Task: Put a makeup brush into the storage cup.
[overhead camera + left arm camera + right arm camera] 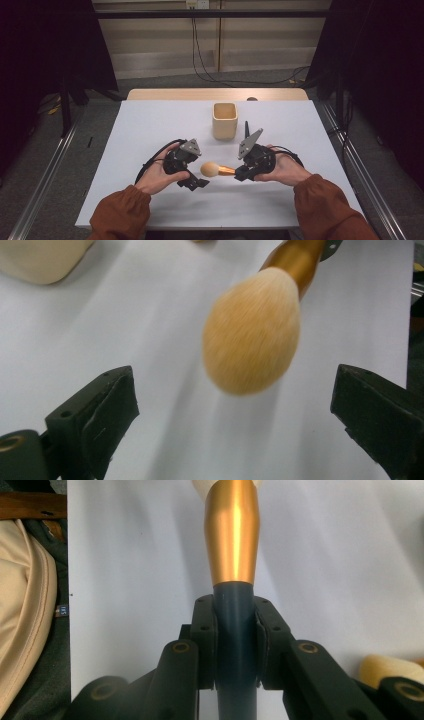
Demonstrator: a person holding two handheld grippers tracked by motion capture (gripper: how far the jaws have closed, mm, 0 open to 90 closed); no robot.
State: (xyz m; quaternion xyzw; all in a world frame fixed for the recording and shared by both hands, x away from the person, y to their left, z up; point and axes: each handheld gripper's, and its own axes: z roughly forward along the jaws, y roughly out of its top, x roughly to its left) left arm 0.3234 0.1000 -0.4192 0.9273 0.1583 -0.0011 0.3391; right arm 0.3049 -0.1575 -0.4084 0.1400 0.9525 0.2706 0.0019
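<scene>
Tabletop (150, 130) bare along left side, right side and near edge; hand could pass there. Beige cup (224, 120) stands behind both hands, blocking straight path to far edge at centre. Brush (217, 169) hangs level between left gripper (192, 176) and right gripper (241, 172), filling gap between them. Room either side of cup.
</scene>
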